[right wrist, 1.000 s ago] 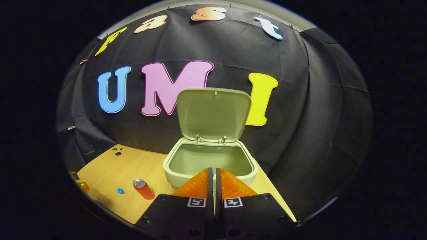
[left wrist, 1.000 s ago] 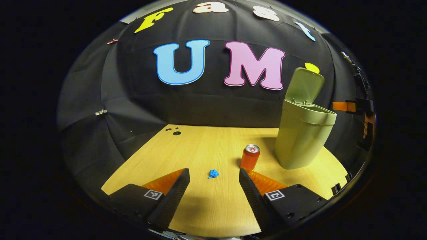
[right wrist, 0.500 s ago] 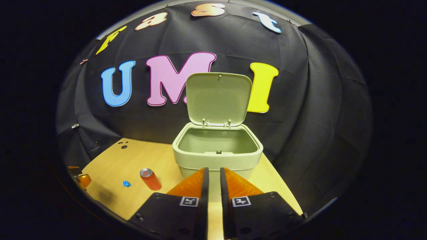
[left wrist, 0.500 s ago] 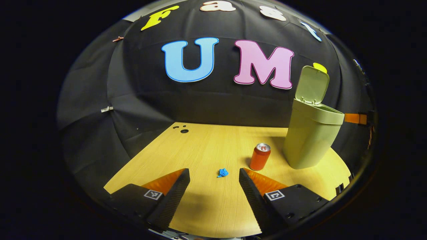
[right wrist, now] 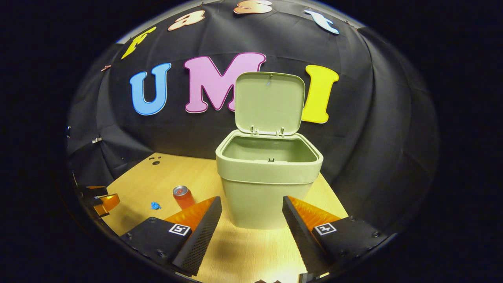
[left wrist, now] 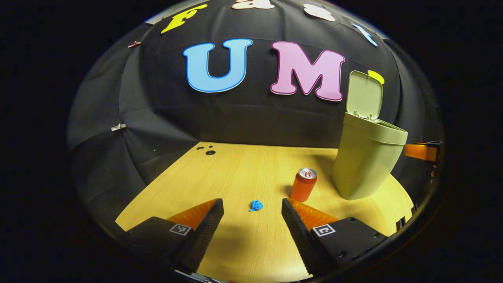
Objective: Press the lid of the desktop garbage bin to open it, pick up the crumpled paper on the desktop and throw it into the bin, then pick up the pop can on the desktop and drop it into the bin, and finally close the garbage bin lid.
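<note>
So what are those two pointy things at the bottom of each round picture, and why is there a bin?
Those are the two fingers of a grabbing tool. A person holds one tool in each hand, and a small camera rides on each, so you get two pictures of one table. In the left gripper view, the left gripper is open and empty, pointing at a small blue crumpled paper. An orange pop can stands beside it. In the right gripper view, the right gripper is open and empty too, facing the green garbage bin. Its lid stands up, open. Nothing is held yet.
</note>
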{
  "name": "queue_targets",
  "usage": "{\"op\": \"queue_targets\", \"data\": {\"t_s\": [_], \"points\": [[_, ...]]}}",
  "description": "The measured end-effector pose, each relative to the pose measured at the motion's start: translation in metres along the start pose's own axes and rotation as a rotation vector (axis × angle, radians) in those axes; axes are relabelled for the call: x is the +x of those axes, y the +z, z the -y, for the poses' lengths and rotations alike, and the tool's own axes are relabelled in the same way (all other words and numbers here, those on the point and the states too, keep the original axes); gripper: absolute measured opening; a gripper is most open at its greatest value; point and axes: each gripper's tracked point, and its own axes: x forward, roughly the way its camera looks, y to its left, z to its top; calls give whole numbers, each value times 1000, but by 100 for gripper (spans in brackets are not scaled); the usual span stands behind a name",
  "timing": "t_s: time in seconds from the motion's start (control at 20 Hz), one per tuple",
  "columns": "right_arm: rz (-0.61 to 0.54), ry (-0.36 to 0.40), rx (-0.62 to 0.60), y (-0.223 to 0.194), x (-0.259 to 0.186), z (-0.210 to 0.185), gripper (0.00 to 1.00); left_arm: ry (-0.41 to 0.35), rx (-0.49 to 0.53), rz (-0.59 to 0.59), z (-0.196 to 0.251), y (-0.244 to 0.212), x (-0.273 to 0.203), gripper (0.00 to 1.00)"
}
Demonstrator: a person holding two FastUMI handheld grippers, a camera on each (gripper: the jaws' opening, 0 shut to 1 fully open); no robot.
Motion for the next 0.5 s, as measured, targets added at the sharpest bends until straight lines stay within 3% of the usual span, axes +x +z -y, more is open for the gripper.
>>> {"op": "queue_targets", "data": {"t_s": [0.5], "points": [[-93, 15, 34, -35, 7, 13, 98, -5, 35, -81, 8, -36, 76, 96]]}}
